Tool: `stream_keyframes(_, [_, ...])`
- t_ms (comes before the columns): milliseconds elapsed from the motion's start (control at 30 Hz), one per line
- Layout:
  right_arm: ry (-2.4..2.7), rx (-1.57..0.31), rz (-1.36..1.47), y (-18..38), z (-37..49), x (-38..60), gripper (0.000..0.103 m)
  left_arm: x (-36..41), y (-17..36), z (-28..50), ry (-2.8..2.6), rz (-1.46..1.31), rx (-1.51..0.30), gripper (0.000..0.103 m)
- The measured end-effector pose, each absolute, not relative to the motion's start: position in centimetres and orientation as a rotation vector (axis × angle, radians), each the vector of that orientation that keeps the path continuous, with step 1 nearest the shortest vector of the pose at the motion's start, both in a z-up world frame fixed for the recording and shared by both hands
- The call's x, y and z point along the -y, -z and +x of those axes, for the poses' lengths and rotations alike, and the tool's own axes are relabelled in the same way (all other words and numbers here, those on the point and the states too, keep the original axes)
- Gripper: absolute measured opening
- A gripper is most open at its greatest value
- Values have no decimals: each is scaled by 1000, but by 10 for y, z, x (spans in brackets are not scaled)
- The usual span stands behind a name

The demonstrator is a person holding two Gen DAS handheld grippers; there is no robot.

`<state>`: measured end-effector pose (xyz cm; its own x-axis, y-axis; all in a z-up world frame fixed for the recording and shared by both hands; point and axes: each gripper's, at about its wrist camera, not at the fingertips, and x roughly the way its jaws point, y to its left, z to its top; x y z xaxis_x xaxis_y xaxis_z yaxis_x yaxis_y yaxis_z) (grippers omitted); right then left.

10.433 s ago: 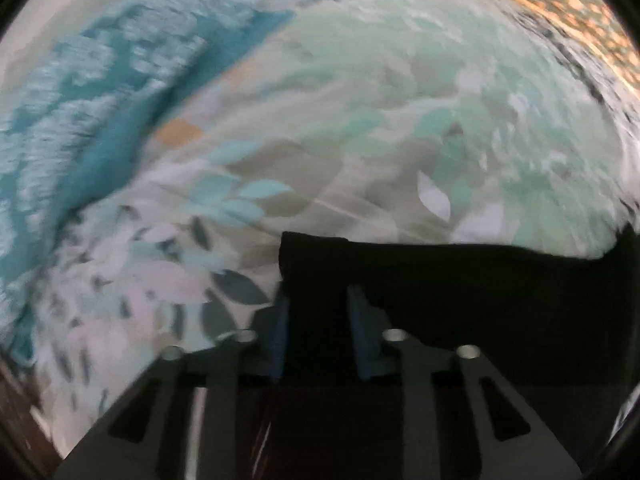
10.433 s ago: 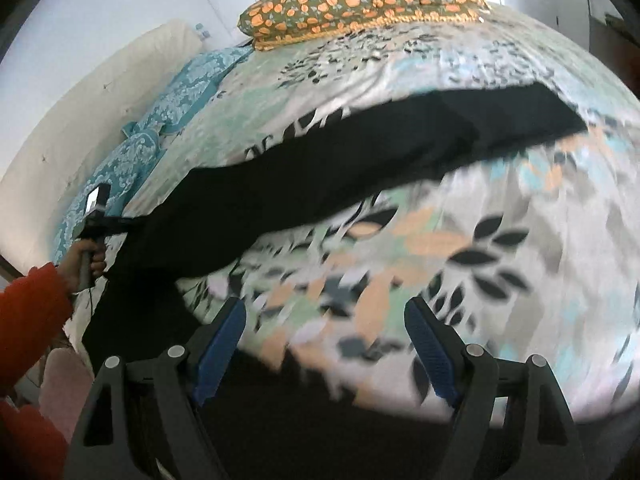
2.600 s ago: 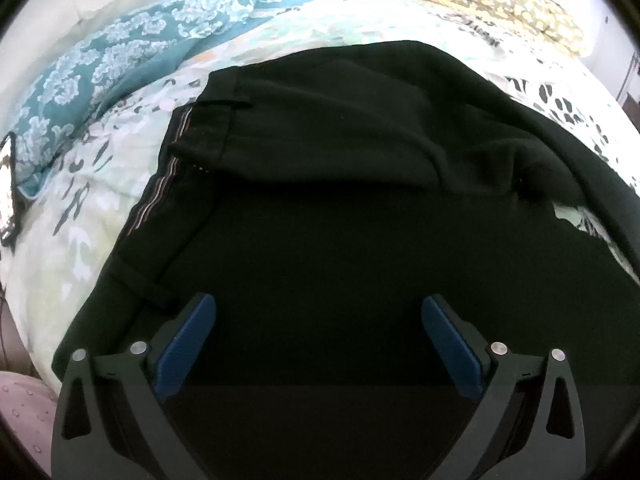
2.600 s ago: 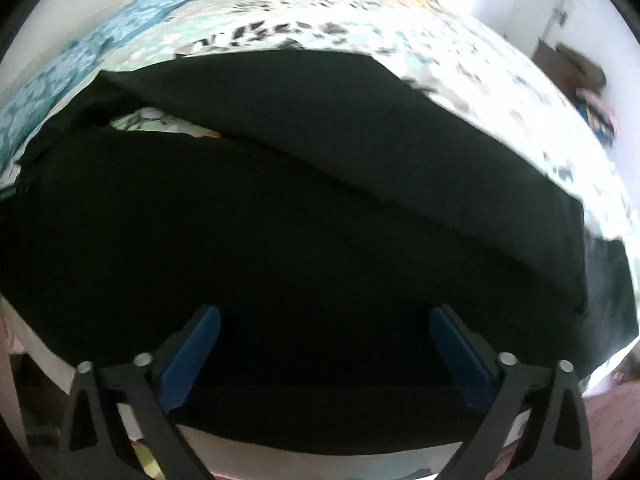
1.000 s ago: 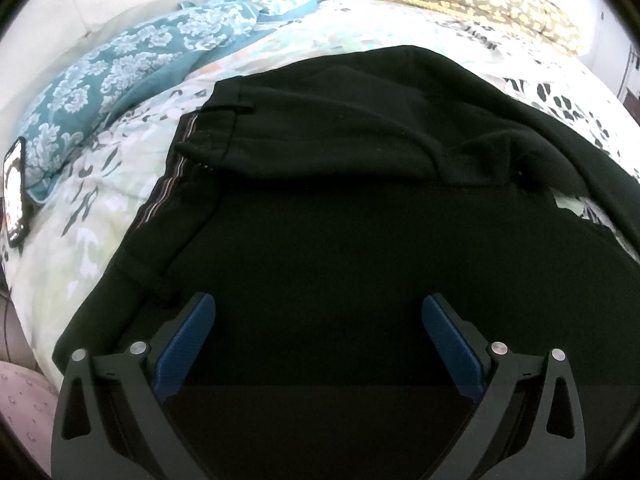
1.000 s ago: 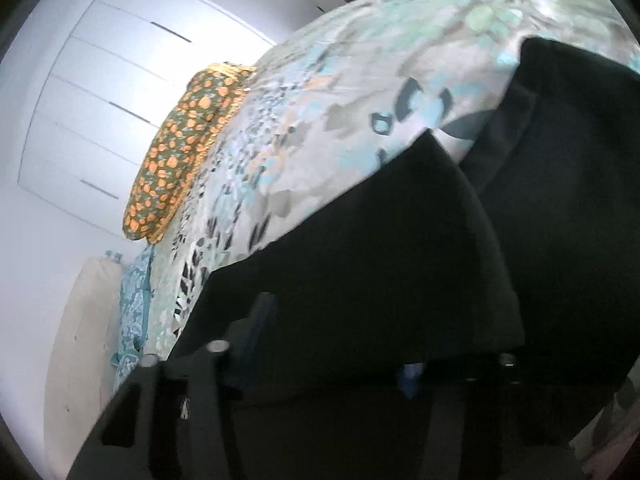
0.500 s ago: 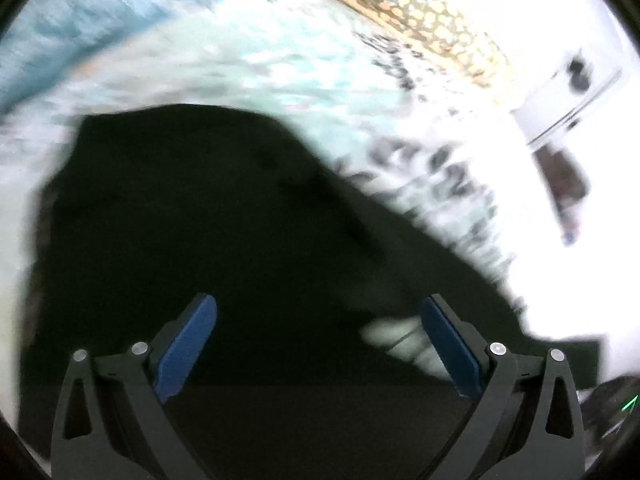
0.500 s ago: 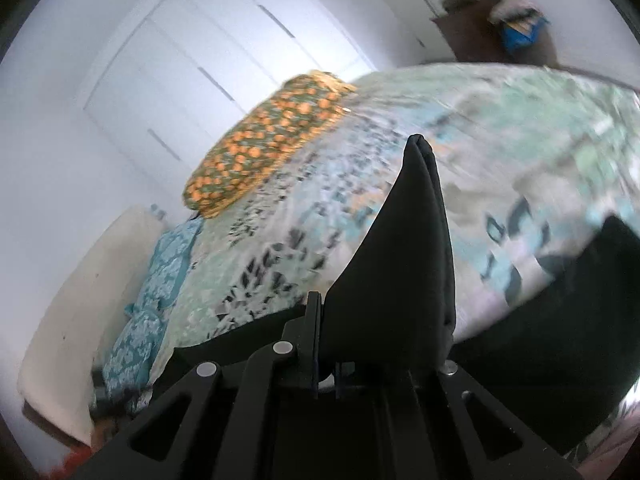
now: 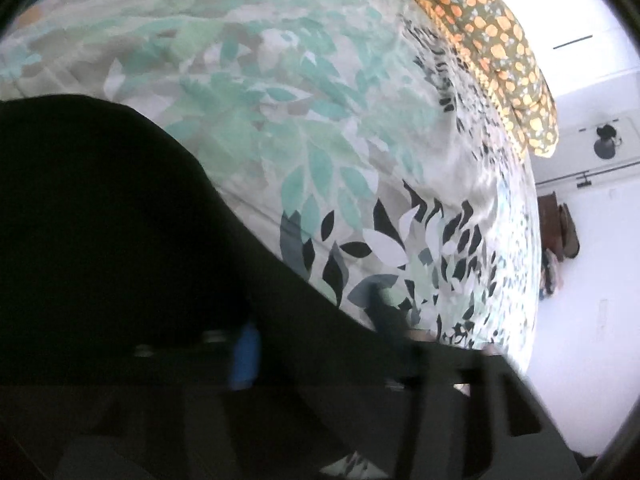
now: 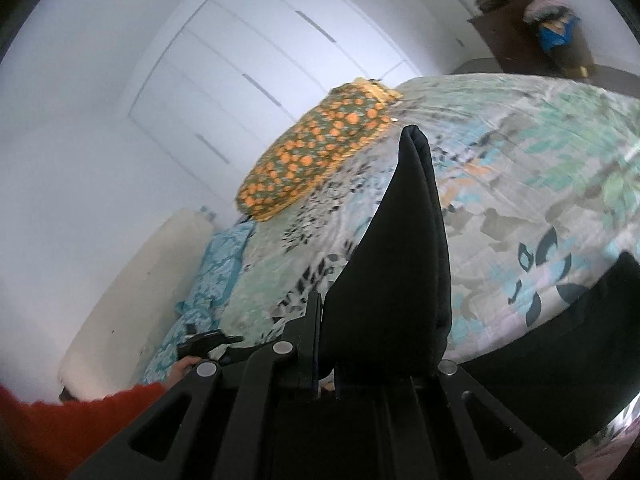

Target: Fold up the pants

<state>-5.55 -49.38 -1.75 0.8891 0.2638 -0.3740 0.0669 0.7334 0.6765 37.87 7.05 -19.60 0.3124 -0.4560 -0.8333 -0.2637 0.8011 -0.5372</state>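
Note:
The black pants (image 9: 120, 240) lie on the floral bedspread (image 9: 300, 100), filling the lower left of the left wrist view. My left gripper (image 9: 316, 344) is low against the black cloth; its blue pads are blurred and closer together than before, with cloth between them. My right gripper (image 10: 380, 364) is shut on a folded end of the pants (image 10: 404, 264), which stands up in a peak above the jaws. More black cloth (image 10: 568, 360) lies at the right on the bed.
An orange-spotted pillow (image 10: 320, 152) lies at the head of the bed; it also shows in the left wrist view (image 9: 500, 44). A teal pillow (image 10: 208, 280) lies along the left side. White wardrobe doors (image 10: 260, 64) stand behind. My red sleeve (image 10: 72, 432) is at the lower left.
My left gripper has swung right along the pants and its pads have come closer together on the cloth. My right gripper stays shut and has lifted the pants end a little higher.

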Motion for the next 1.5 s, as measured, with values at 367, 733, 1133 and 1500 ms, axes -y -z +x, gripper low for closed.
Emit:
stream_keyframes(367, [-28, -563, 772, 44, -24, 535, 5, -104, 90, 310, 265, -700, -1018, 6])
stream_keyframes(733, [238, -1024, 709, 138, -57, 539, 7, -111, 167, 114, 187, -596, -1199, 7])
stream_keyframes(1133, [177, -945, 825, 127, -81, 547, 53, -110, 168, 107, 199, -581, -1184, 7])
stream_keyframes(1500, [227, -952, 1012, 144, -69, 605, 39, -112, 168, 98, 200, -540, -1166, 7])
